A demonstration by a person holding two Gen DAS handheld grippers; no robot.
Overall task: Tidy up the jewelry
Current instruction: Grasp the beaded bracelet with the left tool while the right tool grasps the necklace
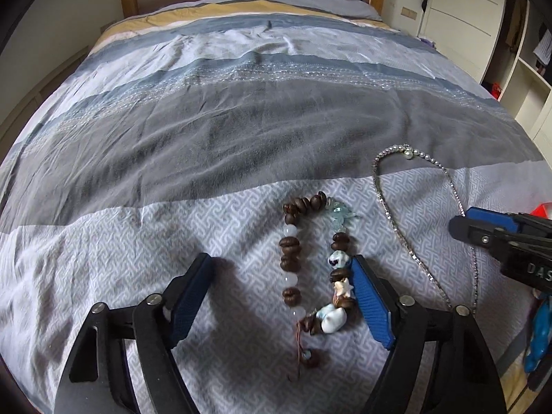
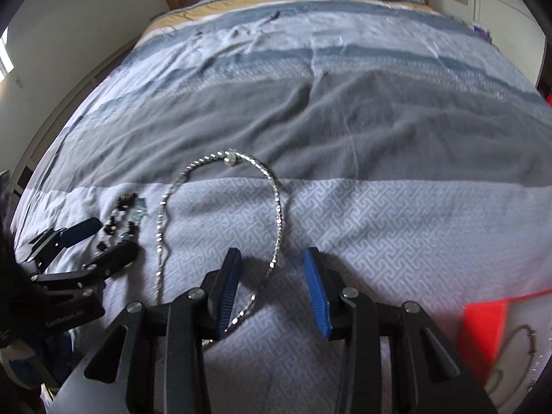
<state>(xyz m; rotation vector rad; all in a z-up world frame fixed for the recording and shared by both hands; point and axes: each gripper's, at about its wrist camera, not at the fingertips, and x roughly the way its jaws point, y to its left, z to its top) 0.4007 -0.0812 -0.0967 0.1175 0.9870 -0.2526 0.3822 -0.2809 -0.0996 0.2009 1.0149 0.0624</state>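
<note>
Two limp, light strands lie on the bed (image 1: 207, 131): left gripper (image 1: 283, 296) open around the bead bracelet (image 1: 310, 258); right gripper (image 2: 272, 296) open over the silver chain (image 2: 276, 207). Pinch mid-strand.

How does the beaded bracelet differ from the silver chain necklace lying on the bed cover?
The beaded bracelet is made of chunky brown, white and pale blue beads; the silver chain necklace is a thin line of tiny shiny links with one pearl-like piece.
The bracelet forms a small narrow loop; the necklace spreads in a much larger loop.
The bracelet lies between the left gripper fingers; the necklace runs under the right gripper.
Both lie flat on the bed cover.
</note>
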